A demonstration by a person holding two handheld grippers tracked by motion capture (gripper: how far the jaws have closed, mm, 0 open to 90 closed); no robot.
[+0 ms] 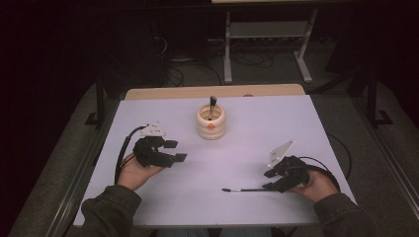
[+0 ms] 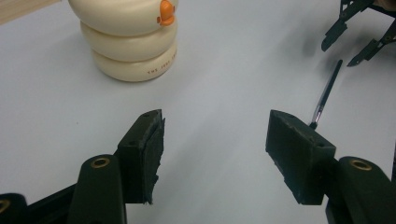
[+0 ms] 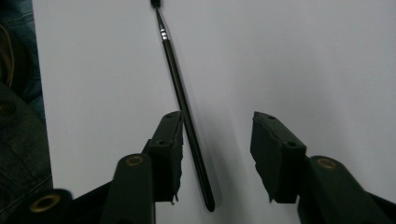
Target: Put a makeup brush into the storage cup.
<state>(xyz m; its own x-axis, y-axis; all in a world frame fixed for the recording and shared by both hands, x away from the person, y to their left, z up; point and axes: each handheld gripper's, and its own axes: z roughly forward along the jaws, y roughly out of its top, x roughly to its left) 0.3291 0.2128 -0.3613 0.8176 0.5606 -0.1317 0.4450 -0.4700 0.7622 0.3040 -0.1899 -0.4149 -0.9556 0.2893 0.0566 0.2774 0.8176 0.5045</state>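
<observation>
Brush (image 3: 184, 109) lies flat on the white table (image 1: 247, 148), low and right of centre in the high view, its handle end between the jaws of the right gripper (image 1: 271, 180) and its bristle tip pointing toward frame left. In the right gripper view the handle runs up the middle of the frame, resting against the left pad while the right pad stands well clear, so the jaws are parted and nothing is clamped. The risk judged here is an off-centre closure: the far pad would sweep the thin handle sideways, and it could roll, pivot on the table or slip out below the pads. Pads grounding on the table before they close is a second hazard. The cream ringed holder (image 1: 211, 122), at upper centre of the high view, already has one tool standing in it. The left gripper (image 1: 174, 151), at middle left, rests with jaws apart and empty, clear of the holder.
</observation>
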